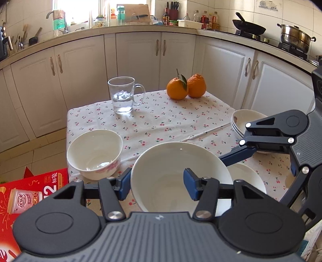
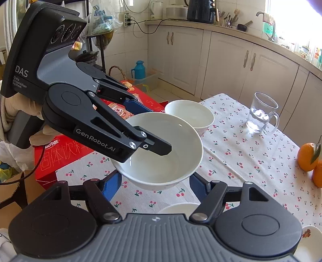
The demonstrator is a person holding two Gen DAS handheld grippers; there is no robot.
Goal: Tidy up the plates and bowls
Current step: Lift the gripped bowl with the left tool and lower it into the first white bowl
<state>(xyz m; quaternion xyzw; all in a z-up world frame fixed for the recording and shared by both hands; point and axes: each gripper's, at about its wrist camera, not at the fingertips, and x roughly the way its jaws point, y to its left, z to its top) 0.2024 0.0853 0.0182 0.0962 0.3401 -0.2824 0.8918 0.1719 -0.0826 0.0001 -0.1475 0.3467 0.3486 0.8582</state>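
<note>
left gripper (image 2: 159,139) pinching the wall of the white bowl (image 2: 161,155), lifted over the cherry-print table (image 2: 241,161) | right gripper (image 2: 155,185) spread beneath the bowl, clear of it | both angled down | gloved hand (image 2: 26,119) on handle | markings: "DAS Data Acquisition System", "GenRobot.AI"

Cream cabinet doors (image 1: 138,60) run wall to wall under curved worktop (image 1: 140,28). Above worktop: white tiled wall (image 1: 221,8), bright window (image 1: 80,8) pouring daylight in. Right along worktop: black wok (image 1: 249,27), steel pot (image 1: 294,37) on stove. Below cabinets: pale tiled floor (image 1: 40,155). Red carton (image 1: 30,191) on floor.
</note>
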